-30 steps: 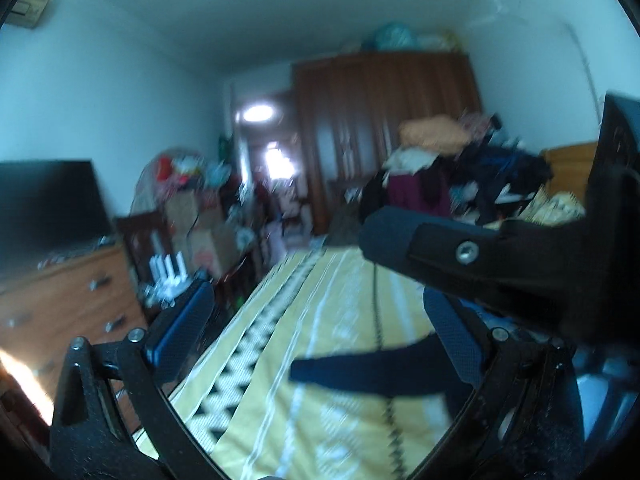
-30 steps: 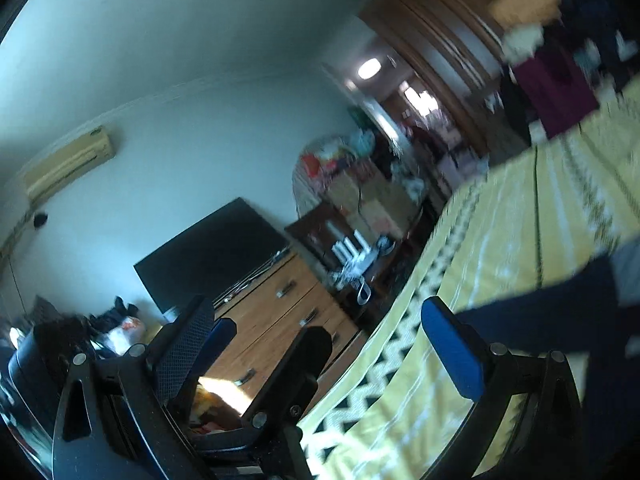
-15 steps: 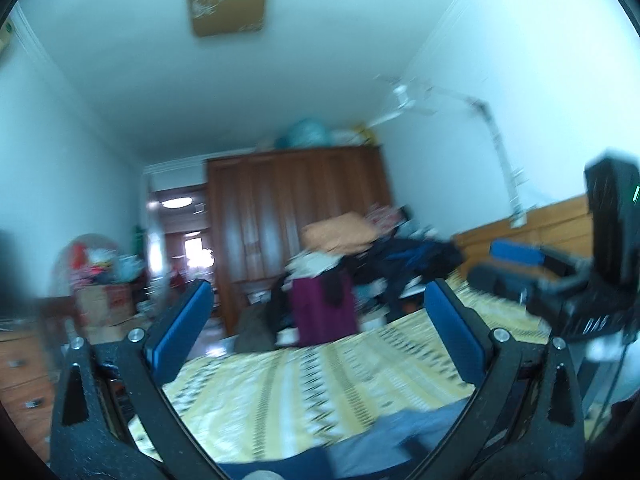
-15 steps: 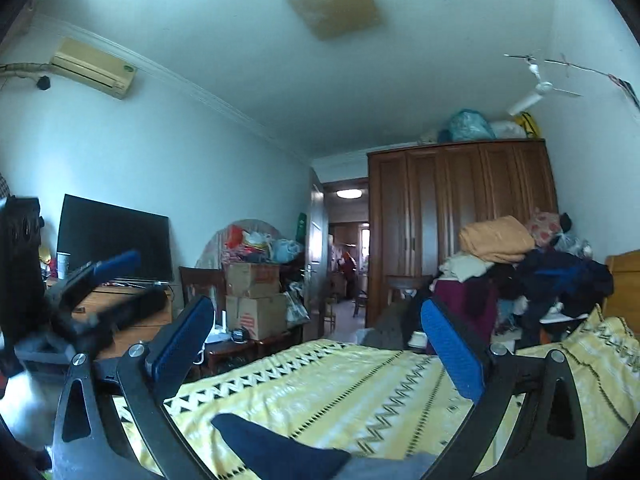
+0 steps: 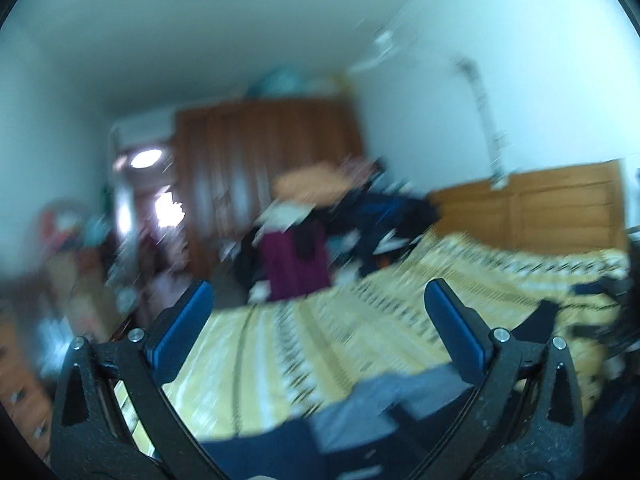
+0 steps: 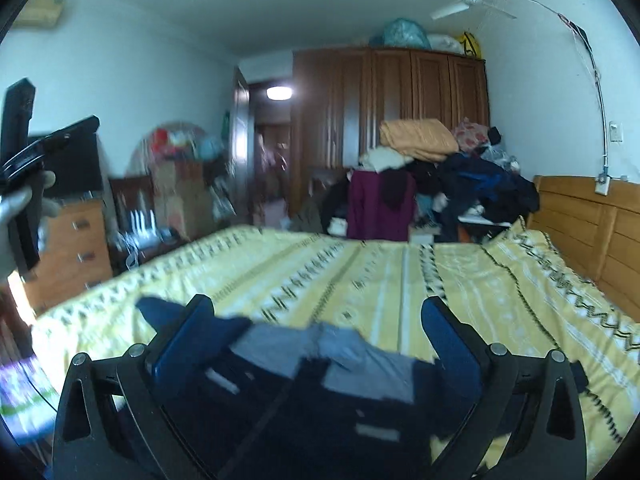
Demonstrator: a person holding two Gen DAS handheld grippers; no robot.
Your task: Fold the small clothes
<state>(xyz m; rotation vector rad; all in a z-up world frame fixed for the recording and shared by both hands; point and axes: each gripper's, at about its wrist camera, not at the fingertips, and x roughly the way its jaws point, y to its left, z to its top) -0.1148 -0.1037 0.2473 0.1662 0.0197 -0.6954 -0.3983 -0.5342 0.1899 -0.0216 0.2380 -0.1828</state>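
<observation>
A small dark navy and grey garment [image 6: 320,376] lies on the yellow patterned bedspread [image 6: 400,276], just below and between the fingers of my right gripper [image 6: 318,336], which is open and empty above it. In the blurred left wrist view the same garment [image 5: 384,408] lies at the near edge of the bedspread [image 5: 304,344]. My left gripper [image 5: 318,320] is open and empty above the bed. The left gripper's body also shows at the left edge of the right wrist view [image 6: 24,168], held in a hand.
A heap of clothes [image 6: 432,176] is piled at the far end of the bed before a brown wardrobe [image 6: 384,112]. A wooden headboard [image 6: 592,232] runs along the right. A dresser [image 6: 68,248] with a TV and boxes stands at the left.
Both cameras have tilted down from the ceiling toward the bed. The garment now lies close under the right gripper. The left view is smeared by fast motion.
</observation>
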